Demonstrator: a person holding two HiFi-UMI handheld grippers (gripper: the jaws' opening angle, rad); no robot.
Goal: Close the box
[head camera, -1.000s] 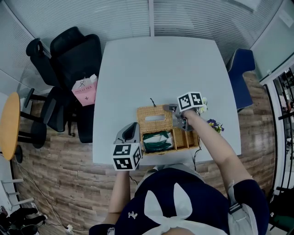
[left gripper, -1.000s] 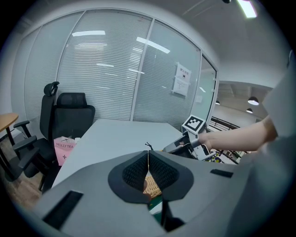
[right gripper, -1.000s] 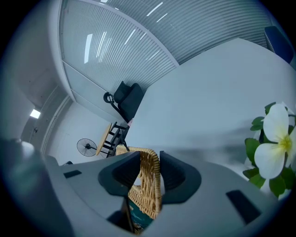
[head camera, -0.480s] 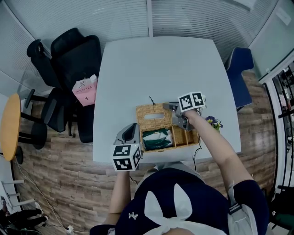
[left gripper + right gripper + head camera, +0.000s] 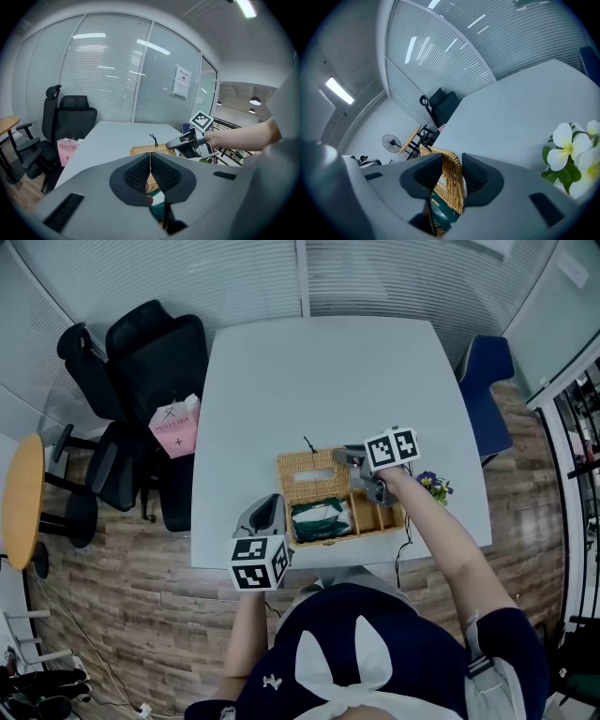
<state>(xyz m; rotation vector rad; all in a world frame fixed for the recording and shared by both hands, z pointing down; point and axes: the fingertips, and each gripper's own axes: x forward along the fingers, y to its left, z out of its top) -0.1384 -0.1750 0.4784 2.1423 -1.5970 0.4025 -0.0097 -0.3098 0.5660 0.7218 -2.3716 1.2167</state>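
The closing is under way but not finished: the wicker box (image 5: 375, 519) sits on the tabletop (image 5: 319, 371) close to its near edge, and its lid (image 5: 314, 476) stands raised over the far left part, leaving a green packet (image 5: 319, 519) and the divided right compartments uncovered. The right gripper (image 5: 341, 457) has the lid by its upper right edge; in the right gripper view the woven panel (image 5: 451, 185) runs edge-on between the jaws, which stand at a middling gap, clamped on it. The right forearm reaches in from the near right over the box's right end, its gripper pointing left and somewhat down, just left of a small bunch of flowers (image 5: 434, 487). The left gripper (image 5: 270, 502) waits at the box's near left corner, pointing far and tilted down; its jaws are pressed together with nothing between them, and whether it touches the box is not clear. As I judge it, the next move calls for swinging the lid's free edge in an arc toward the near side and down onto the rim, keeping the grip until it seats; the packet may need to lie low enough for the lid to settle flat, and the left gripper could steady the box.
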